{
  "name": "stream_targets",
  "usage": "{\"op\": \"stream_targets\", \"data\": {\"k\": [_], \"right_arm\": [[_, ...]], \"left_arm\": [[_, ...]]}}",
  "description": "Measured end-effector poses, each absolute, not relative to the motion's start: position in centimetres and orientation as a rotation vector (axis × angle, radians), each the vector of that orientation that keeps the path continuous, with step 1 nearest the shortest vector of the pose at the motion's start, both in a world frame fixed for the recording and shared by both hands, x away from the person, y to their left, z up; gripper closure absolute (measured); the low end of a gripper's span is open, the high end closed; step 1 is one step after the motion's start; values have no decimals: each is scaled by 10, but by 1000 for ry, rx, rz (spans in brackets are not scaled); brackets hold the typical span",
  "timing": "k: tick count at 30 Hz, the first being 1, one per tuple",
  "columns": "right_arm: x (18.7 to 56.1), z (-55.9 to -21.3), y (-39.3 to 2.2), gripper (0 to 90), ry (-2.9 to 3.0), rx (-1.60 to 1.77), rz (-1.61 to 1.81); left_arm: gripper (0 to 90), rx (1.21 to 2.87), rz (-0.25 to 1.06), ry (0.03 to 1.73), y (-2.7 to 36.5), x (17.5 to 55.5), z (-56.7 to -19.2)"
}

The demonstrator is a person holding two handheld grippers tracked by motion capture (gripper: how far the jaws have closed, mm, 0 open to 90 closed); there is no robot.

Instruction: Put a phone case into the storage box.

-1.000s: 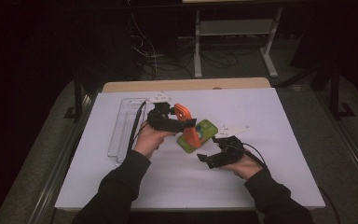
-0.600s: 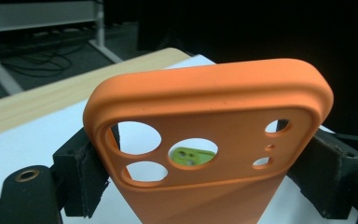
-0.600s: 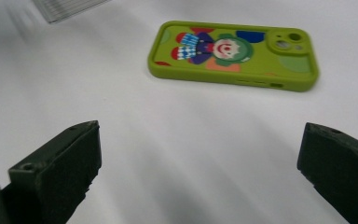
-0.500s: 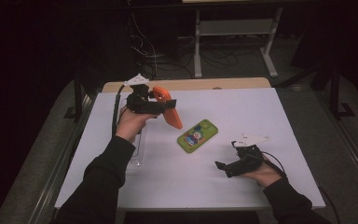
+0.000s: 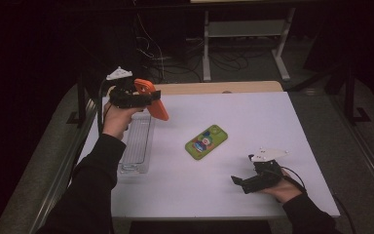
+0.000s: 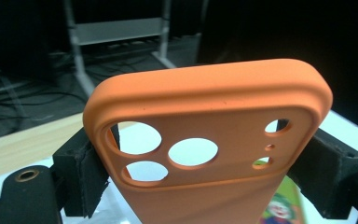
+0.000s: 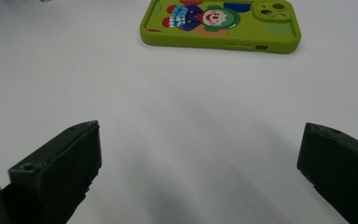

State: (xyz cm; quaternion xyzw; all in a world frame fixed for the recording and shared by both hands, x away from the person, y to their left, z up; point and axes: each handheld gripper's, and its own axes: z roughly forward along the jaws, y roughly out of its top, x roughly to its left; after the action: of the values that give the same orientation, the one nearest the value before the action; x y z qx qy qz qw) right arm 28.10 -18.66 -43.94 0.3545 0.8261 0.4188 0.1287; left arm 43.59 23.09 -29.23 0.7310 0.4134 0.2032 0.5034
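Orange phone case [image 6: 205, 154] sits clamped across its width between the jaws of the left hand-held gripper [image 5: 143, 97], lifted above the table [image 5: 253, 117] over a clear tray [image 5: 137, 146]. Right hand-held gripper [image 5: 237, 181] rests low near the table's front, jaws apart and empty, facing the green phone [image 7: 221, 23].

Dark room; white table [image 5: 233, 195]; metal stand [image 5: 246, 29]

Open tabletop, two obstacles

Bare tabletop [image 5: 253, 195] spans lower centre; the green phone case [image 5: 206, 142] lies mid-frame, a clear tray [image 5: 137, 148] lines the left edge.
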Motion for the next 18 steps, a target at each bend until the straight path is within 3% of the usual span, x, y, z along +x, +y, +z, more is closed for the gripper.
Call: {"op": "stream_targets", "data": {"k": [12,18], "right_arm": [[282,-439,-185,0,2406,1016,1221],[282,-439,-186,0,2409,1015,1228]], "left_arm": [[144,1742,702,1209,247,460,-299],[142,1810,772,1309,248,475,-311]]}}
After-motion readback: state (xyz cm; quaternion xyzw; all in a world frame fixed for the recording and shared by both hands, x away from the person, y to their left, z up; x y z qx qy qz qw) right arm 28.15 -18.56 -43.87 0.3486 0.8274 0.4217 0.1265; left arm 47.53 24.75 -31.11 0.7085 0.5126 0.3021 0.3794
